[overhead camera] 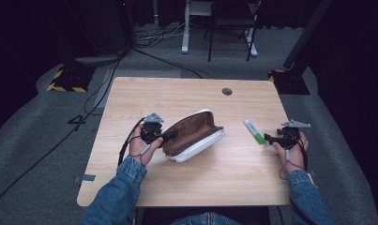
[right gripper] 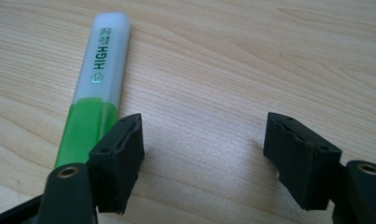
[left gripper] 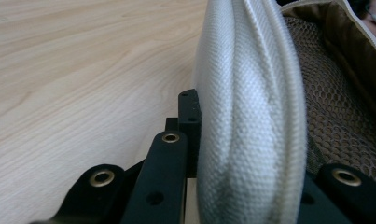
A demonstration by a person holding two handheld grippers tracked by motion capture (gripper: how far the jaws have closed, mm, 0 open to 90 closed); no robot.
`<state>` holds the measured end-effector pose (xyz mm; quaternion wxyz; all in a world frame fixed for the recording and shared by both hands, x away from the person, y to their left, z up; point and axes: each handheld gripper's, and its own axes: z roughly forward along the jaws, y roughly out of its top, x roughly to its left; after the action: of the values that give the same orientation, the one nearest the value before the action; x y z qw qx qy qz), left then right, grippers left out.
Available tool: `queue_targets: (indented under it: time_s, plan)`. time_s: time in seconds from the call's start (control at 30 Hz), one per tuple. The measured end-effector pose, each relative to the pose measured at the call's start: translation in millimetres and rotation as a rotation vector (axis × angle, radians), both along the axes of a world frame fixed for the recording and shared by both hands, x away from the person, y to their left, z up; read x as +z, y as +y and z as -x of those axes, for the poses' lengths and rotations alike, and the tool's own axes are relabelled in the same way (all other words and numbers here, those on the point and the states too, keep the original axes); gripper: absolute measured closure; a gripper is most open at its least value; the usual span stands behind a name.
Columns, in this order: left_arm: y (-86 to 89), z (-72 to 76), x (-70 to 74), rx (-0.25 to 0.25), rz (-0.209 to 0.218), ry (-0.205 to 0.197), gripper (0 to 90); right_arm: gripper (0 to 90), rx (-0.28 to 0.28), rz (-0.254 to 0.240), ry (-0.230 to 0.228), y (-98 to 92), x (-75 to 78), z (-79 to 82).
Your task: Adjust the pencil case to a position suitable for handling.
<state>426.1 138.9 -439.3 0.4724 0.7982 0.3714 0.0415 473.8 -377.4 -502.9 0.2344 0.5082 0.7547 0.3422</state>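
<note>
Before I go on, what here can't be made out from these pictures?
- Inside of the pencil case, high view: its floor is in shadow; contents unclear.
- Highlighter, right gripper view: green end hidden behind the right gripper.
- Left gripper, left gripper view: one jaw covered by the case's white rim.

The pouch (left gripper: 251,116) has a coarse, matt woven cloth shell in off-white, and its inside shows brown fabric with a honeycomb mesh lining (left gripper: 335,126). The table (overhead camera: 186,183) under it is smooth, light wood-grain with a faint sheen. Right of the pouch, the highlighter (right gripper: 94,93) is smooth plastic, frosted white and glossy green.
</note>
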Motion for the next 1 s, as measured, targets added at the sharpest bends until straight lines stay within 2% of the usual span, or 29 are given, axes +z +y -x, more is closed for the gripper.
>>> queue_targets:
  time_s: [0.2, 0.57, 0.77, 1.0]
  plan:
    - [-9.3, 4.3, -1.3, -0.054, 0.024, 0.009, 84.5, 28.9, 0.001, 0.0, 0.001, 0.0, 0.1, 0.0]
    - [-31.7, 13.7, -8.6, -0.15, 0.022, 0.012, 84.4, 28.9, 0.0, 0.0, 0.0, 0.0, 0.0, 0.0]
    - [-39.4, 16.4, -14.2, -0.177, 0.044, 0.023, 84.2, 28.9, 0.0, 0.0, 0.0, 0.0, 0.0, 0.0]
    - [-50.9, 20.6, -19.6, -0.213, 0.041, 0.016, 84.0, 28.9, 0.0, 0.0, 0.0, 0.0, 0.0, 0.0]
